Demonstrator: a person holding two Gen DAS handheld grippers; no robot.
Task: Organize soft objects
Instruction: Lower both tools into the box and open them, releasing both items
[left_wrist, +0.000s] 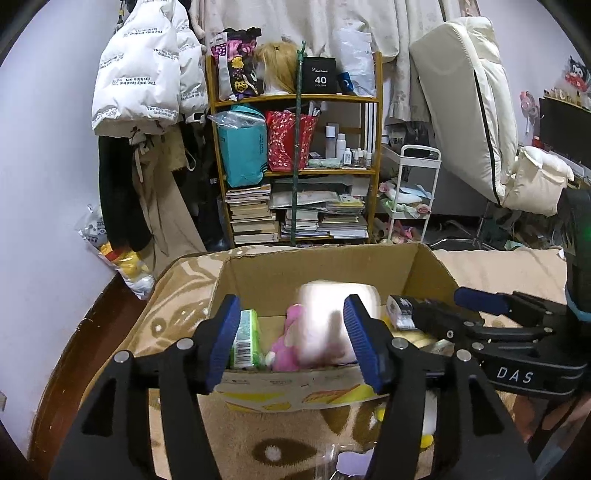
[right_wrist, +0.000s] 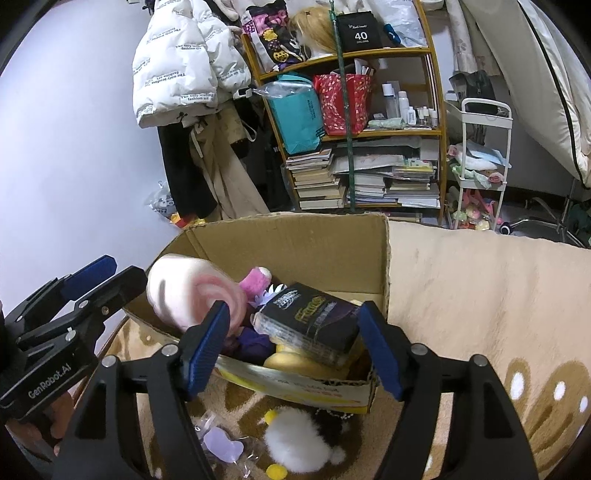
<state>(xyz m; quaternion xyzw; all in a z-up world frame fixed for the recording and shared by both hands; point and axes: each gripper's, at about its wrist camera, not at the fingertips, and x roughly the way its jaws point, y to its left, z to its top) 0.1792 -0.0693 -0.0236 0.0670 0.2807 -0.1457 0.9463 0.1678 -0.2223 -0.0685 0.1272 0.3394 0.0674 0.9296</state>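
Note:
An open cardboard box (left_wrist: 317, 262) (right_wrist: 295, 236) stands on a beige patterned blanket. A pale pink soft thing (left_wrist: 332, 314) (right_wrist: 173, 291) shows blurred over the box's left part, with no finger touching it. My left gripper (left_wrist: 293, 332) (right_wrist: 110, 275) is open at the box's near-left corner. My right gripper (right_wrist: 291, 343) (left_wrist: 436, 304) is open over the box's near rim, its pads apart from the black pack (right_wrist: 310, 325) inside. Also in the box are a pink plush toy (left_wrist: 288, 339) (right_wrist: 255, 280), a green pack (left_wrist: 245, 343) and a yellow soft item (right_wrist: 291, 362).
On the blanket in front of the box lie a white fluffy toy (right_wrist: 295, 439) with yellow parts and a purple packet (right_wrist: 221, 446). Behind stand a crowded wooden bookshelf (left_wrist: 295, 166), a white cart (left_wrist: 410, 192) and a hanging white jacket (left_wrist: 144, 74). Blanket (right_wrist: 480, 295) stretches to the right.

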